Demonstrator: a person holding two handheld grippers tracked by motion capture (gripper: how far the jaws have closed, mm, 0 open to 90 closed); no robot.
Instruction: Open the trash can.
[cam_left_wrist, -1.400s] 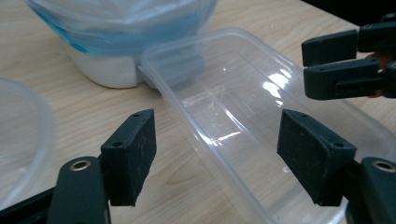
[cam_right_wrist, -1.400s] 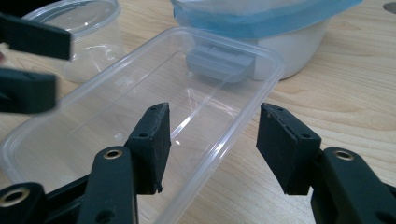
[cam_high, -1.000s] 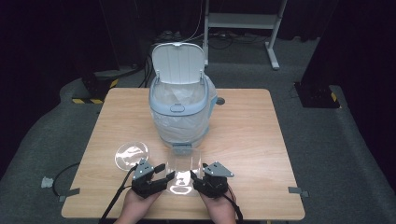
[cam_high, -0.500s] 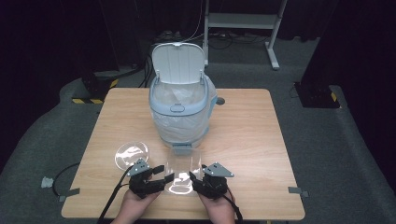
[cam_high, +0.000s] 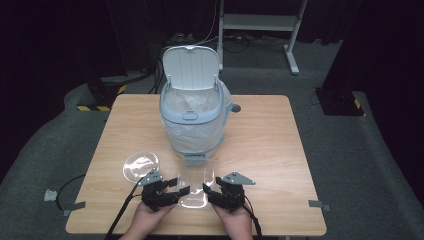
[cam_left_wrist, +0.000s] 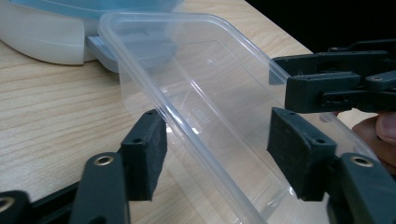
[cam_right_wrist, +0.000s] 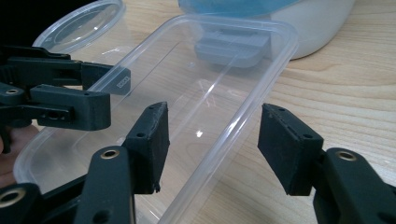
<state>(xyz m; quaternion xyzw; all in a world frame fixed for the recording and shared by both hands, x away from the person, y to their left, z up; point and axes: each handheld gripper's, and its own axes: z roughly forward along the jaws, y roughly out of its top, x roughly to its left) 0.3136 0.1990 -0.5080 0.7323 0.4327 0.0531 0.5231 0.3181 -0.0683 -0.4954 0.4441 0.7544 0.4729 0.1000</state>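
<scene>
A clear rectangular plastic container (cam_high: 194, 186) lies on the wooden table (cam_high: 260, 150), just in front of the bin. My left gripper (cam_high: 180, 190) is at its left long side and my right gripper (cam_high: 207, 189) at its right long side. In the left gripper view the container (cam_left_wrist: 201, 88) has its near rim running between the spread jaws of my left gripper (cam_left_wrist: 217, 154), which is open. In the right gripper view the container (cam_right_wrist: 187, 88) has its rim passing between the jaws of my right gripper (cam_right_wrist: 212, 144), also open. Neither pad presses on the plastic.
A white and pale blue bin (cam_high: 192, 117) with a plastic liner stands mid-table, its lid raised and its pedal (cam_right_wrist: 232, 46) facing the container. A round clear lid (cam_high: 141, 165) lies left of the container. Bare table stretches to the right.
Hardly anything differs: both grippers keep their places at the container's two long sides, jaws spread as before.
</scene>
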